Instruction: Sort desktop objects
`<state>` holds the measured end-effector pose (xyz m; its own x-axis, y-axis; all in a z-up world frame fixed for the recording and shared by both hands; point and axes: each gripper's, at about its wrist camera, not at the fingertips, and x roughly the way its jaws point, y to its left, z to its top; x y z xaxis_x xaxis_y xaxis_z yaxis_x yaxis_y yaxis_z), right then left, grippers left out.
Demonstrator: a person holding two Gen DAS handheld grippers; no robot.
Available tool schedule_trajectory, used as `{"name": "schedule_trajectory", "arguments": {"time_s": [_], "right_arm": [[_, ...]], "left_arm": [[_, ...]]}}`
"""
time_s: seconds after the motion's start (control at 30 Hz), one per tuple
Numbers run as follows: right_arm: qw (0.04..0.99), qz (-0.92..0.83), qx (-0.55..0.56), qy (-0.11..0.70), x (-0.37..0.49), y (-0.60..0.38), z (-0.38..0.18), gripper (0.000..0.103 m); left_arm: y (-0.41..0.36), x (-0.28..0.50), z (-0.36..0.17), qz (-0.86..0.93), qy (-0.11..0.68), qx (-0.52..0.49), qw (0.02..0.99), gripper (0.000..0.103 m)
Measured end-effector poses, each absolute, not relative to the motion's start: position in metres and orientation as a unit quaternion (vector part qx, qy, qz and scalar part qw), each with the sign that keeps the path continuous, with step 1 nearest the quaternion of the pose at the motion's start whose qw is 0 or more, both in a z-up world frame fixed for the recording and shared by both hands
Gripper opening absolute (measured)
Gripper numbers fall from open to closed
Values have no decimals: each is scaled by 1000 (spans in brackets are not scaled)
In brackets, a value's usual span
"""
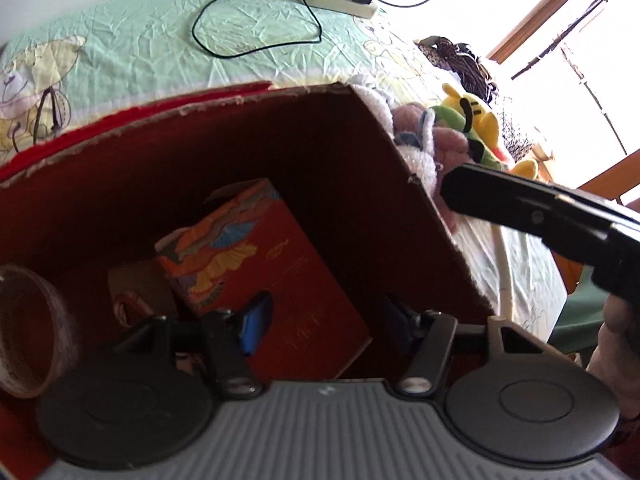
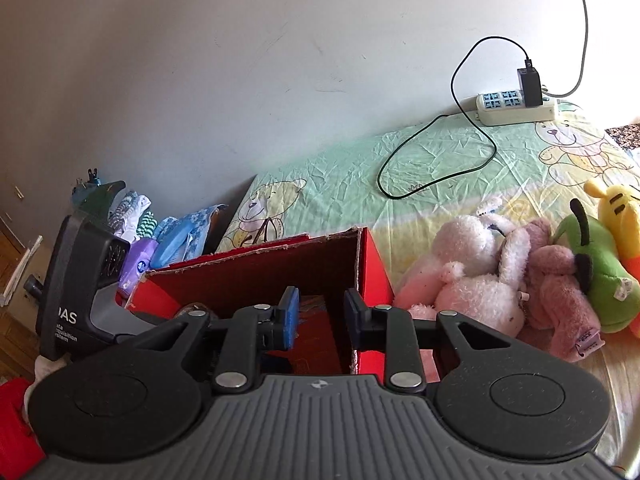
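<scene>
My left gripper [image 1: 326,316] hangs open over the open red cardboard box [image 1: 280,120]. Inside lies a red packet with a colourful fan pattern [image 1: 256,264], just below the blue pads, with no grip on it. A roll of clear tape [image 1: 28,328] leans in the box's left corner. My right gripper [image 2: 322,316] is open too, empty, at the near right corner of the same box [image 2: 372,264]. Plush toys, white [image 2: 472,264], pink [image 2: 560,288], green [image 2: 600,276] and yellow [image 2: 616,208], lie right of the box on the green sheet.
A white power strip [image 2: 516,108] with a black charger and looping cable [image 2: 436,156] sits by the wall. Folded cloths and a purple pack [image 2: 140,260] lie left of the box. The left gripper's body [image 2: 80,280] stands at the left. A hand [image 1: 612,352] holds the right gripper.
</scene>
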<state>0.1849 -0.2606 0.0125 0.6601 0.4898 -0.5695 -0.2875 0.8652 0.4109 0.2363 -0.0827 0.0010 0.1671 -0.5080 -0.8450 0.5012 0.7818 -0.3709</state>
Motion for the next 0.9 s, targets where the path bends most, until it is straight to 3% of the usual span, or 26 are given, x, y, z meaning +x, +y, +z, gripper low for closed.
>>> {"name": "schedule_trajectory", "arguments": {"time_s": [0.37, 0.9], "right_arm": [[902, 222, 178, 325, 172, -275, 15, 26], [899, 235, 198, 312, 158, -289, 14, 26]], "left_arm": [[-92, 249, 5, -334, 531, -14, 778, 65], [-73, 267, -11, -251, 566, -34, 784, 66]]}}
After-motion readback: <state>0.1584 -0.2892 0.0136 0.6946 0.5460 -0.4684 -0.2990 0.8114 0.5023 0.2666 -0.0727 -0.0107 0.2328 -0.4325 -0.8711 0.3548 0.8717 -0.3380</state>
